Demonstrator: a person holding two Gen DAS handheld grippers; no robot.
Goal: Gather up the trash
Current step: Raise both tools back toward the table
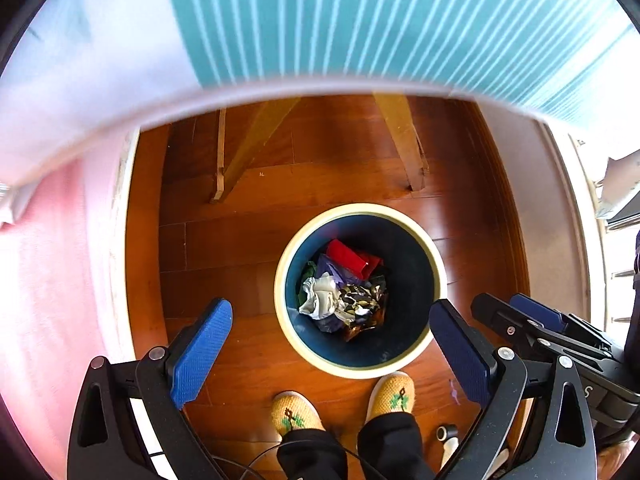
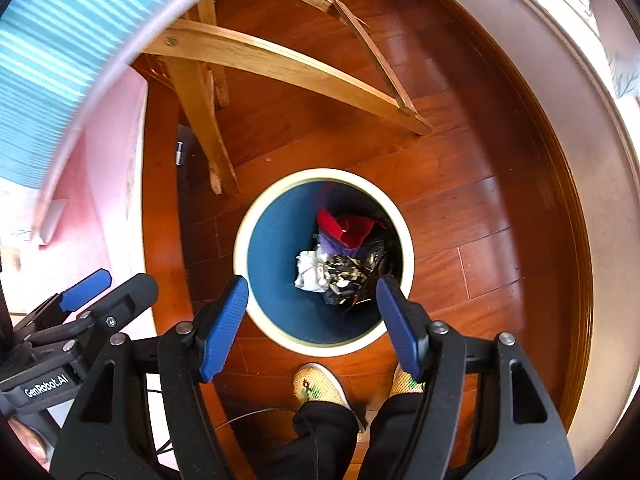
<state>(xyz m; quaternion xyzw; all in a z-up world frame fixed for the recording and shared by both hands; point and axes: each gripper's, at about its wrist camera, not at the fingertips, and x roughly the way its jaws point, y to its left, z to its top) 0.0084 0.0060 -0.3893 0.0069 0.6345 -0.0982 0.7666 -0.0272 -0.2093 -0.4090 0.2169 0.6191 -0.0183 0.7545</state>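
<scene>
Hovering over bin (image 1: 360, 368) | left gripper (image 1: 332, 356) spread, empty | right gripper (image 2: 312, 324) spread, empty | risk: low reach could tip bin, spilling wrappers (image 2: 344, 272)

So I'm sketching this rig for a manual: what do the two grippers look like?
Both match: the left gripper and right gripper have black triangular-cutout frames with silver pivot pins, and flat textured blue pads on the fingers. The left one's body reads "GenRobot.AI" in white.

Trash (image 1: 344, 288) lies in the bin (image 1: 436, 252), before the slippers (image 1: 390, 394).
</scene>
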